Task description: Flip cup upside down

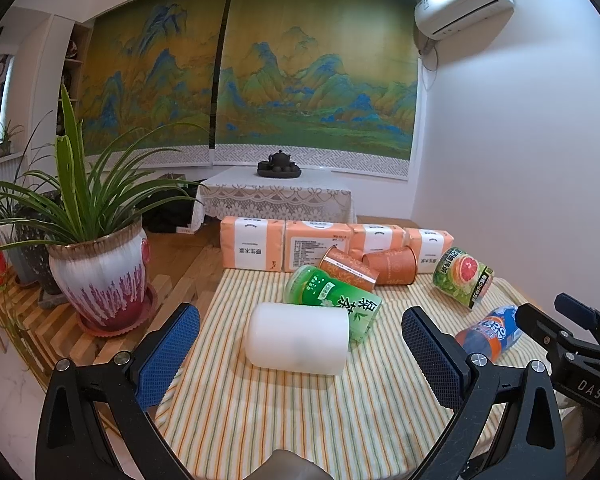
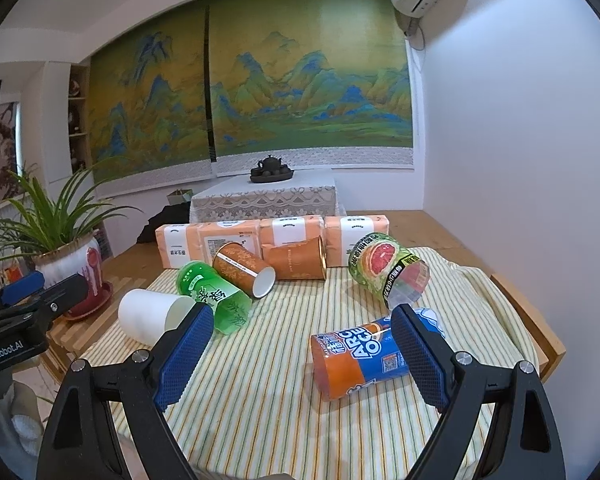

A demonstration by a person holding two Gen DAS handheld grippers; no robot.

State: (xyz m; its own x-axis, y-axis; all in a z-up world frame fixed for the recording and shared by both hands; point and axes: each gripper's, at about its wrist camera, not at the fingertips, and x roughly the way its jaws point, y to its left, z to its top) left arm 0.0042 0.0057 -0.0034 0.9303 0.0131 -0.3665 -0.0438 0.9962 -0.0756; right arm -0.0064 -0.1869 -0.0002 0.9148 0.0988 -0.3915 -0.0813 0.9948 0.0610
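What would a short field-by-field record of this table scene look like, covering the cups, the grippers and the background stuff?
surface: striped cloth
cups: six, all lying on their sides
white cup: nearest the left gripper, between its open fingers, not gripped
green cup: touching the white cup's far side
blue-orange cup: in front of the right gripper, open
grapefruit cup: far right
behind cups: tissue packs
left of cloth: potted plant

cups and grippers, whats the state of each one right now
white cup: on its side
green cup: on its side
two orange paper cups: on their sides
grapefruit cup: tipped over
blue-orange cup: on its side
left gripper: open, empty
right gripper: open, empty
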